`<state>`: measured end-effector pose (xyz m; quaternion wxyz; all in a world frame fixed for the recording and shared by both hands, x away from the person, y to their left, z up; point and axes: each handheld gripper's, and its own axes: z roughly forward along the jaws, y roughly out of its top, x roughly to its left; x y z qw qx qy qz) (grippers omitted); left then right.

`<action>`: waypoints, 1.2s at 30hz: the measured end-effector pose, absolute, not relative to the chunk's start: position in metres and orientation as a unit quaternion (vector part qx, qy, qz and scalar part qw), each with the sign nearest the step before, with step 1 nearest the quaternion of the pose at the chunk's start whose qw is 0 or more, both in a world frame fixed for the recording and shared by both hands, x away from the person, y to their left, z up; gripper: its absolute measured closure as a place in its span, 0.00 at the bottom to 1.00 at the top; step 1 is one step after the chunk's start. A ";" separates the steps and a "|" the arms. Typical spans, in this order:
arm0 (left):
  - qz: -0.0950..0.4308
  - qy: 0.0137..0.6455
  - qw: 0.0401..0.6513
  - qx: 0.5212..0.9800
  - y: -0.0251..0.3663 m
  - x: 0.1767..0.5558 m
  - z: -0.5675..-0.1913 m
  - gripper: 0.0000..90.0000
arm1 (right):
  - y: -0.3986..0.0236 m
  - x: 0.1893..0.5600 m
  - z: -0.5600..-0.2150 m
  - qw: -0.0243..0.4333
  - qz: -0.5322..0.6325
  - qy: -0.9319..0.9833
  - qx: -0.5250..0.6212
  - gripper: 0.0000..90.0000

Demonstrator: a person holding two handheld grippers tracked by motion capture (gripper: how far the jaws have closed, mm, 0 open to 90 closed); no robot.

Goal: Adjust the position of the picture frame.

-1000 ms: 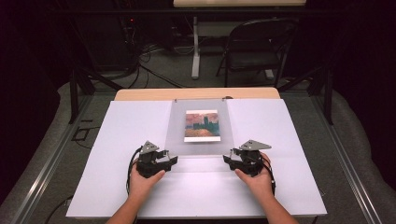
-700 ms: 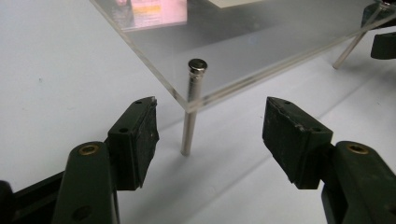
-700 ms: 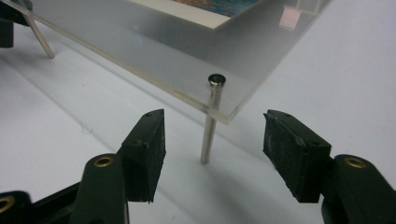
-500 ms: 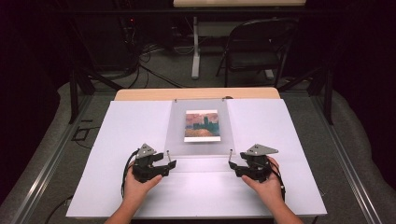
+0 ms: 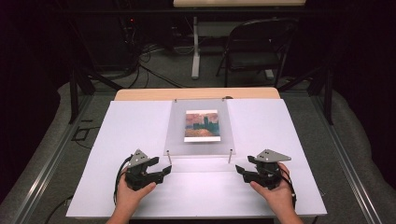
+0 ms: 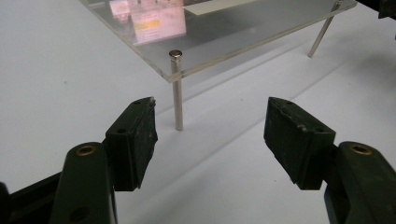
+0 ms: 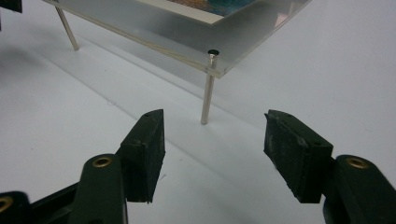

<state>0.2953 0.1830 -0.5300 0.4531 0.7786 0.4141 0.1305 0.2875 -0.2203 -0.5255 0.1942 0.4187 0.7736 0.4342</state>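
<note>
- A clear plastic sheet [image 5: 200, 128] with a picture [image 5: 201, 125] on it is seen in the middle of the white table [image 5: 116, 140], raised on thin metal legs, one at each corner.
- The left gripper [image 5: 159, 174] is held just off the near left leg [image 6: 176, 88], jaws well apart, nothing between them (they have just been opening a bit wider).
- Same story for the right gripper [image 5: 242, 171] at the near right leg [image 7: 208, 88]: jaws spread, having just opened, nothing clamped.
- The sheet is judged stiff and fairly light, but slick and easily scratched (probably acrylic, so chipped corners are a risk).
- The legs look skinny and probably wobbly, so they're better not yanked sideways.
- A hold is best taken on the near edge by both corners, pads flat above and below the sheet, so it's lifted level and the picture isn't slid off.
</note>
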 end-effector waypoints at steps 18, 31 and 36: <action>0.136 0.438 0.458 0.761 0.202 0.295 -0.523 0.40 | -0.228 0.289 -0.523 0.195 0.423 0.779 0.421 0.44; 0.138 0.456 0.470 0.743 0.216 0.303 -0.512 0.40 | -0.237 0.296 -0.519 0.198 0.417 0.772 0.436 0.43; 0.142 0.463 0.458 0.745 0.221 0.317 -0.507 0.40 | -0.243 0.308 -0.512 0.208 0.413 0.766 0.448 0.41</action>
